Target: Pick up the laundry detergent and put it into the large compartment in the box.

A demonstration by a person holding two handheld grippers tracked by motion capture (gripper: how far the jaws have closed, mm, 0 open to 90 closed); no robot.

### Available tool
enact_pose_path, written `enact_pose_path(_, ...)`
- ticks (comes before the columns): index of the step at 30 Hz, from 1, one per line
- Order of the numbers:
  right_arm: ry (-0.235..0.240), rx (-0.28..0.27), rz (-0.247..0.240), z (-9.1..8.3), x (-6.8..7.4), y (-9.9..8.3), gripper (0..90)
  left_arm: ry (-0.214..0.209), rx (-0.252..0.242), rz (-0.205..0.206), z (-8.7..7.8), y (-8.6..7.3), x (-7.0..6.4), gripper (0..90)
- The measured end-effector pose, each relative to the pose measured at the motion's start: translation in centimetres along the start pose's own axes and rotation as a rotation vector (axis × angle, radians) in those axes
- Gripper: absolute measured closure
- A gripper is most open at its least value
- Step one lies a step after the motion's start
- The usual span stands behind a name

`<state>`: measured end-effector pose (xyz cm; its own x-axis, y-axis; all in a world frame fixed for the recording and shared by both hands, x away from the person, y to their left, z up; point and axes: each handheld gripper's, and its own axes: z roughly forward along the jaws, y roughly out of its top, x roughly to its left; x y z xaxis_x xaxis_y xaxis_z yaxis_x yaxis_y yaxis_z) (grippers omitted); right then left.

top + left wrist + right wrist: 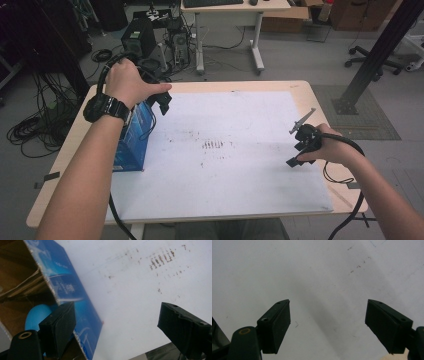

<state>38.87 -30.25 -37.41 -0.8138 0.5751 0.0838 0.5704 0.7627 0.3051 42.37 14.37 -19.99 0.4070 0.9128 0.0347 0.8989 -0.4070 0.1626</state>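
An open blue carton [134, 141] stands on the left side of the white sheet [240, 180]. In the left gripper view its brown inside shows, with a round blue thing [37, 313] lying in it. My left gripper [162, 103] hovers at the carton's upper right edge and is open. One of its jaws sits over the carton's opening and the other over the sheet, so the blue wall [72, 290] lies between them. My right gripper [296, 154] is held open just above the bare sheet at the right, with nothing between its fingers [275, 325].
Brown smudges [215, 144] mark the middle of the sheet. The wooden table edge [350, 197] shows around the sheet. Beyond the table are a computer tower [138, 36], floor cables [35, 132], a desk [230, 10] and a black frame post [372, 62].
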Motion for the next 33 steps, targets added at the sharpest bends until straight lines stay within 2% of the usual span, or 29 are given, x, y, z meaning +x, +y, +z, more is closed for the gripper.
enact_pose_path(4, 0.001, -0.001, -0.002, 0.0, 0.0, -0.1, 20.6, -0.018, -0.001, 0.038, 0.5, 0.2, -0.7, 15.3)
enact_pose_path(5, 0.000, 0.001, 0.001, 0.0, -0.1, -0.1, 20.6, -0.017, 0.005, 0.060, 0.7, 0.3, -1.0, 15.3)
enact_pose_path(10, -0.001, 0.000, 0.001, 0.0, -0.1, -0.1, 20.6, -0.024, 0.005, 0.089, 0.9, 0.5, -1.5, 15.5)
enact_pose_path(12, -0.001, 0.001, 0.005, 0.1, -0.1, -0.1, 20.6, -0.029, -0.002, 0.115, 1.0, 0.6, -1.8, 15.9)
enact_pose_path(14, 0.001, 0.001, 0.000, 0.1, -0.1, -0.1, 20.6, -0.057, -0.016, 0.134, 1.4, 0.7, -2.3, 16.5)
enact_pose_path(16, 0.001, 0.002, 0.000, 0.1, 0.0, -0.1, 20.6, -0.061, -0.015, 0.140, 1.5, 0.7, -2.4, 16.5)
enact_pose_path(17, 0.001, 0.003, 0.000, 0.1, 0.0, -0.1, 20.6, -0.058, -0.011, 0.156, 1.9, 0.7, -2.7, 16.5)
enact_pose_path(30, 0.002, 0.004, 0.001, 0.3, 0.0, -0.1, 20.6, -0.069, 0.011, 0.214, 3.5, 0.6, -3.7, 16.7)
enact_pose_path(33, 0.003, 0.007, 0.000, 0.3, 0.0, -0.1, 20.6, -0.057, 0.021, 0.226, 3.9, 0.6, -4.0, 16.7)
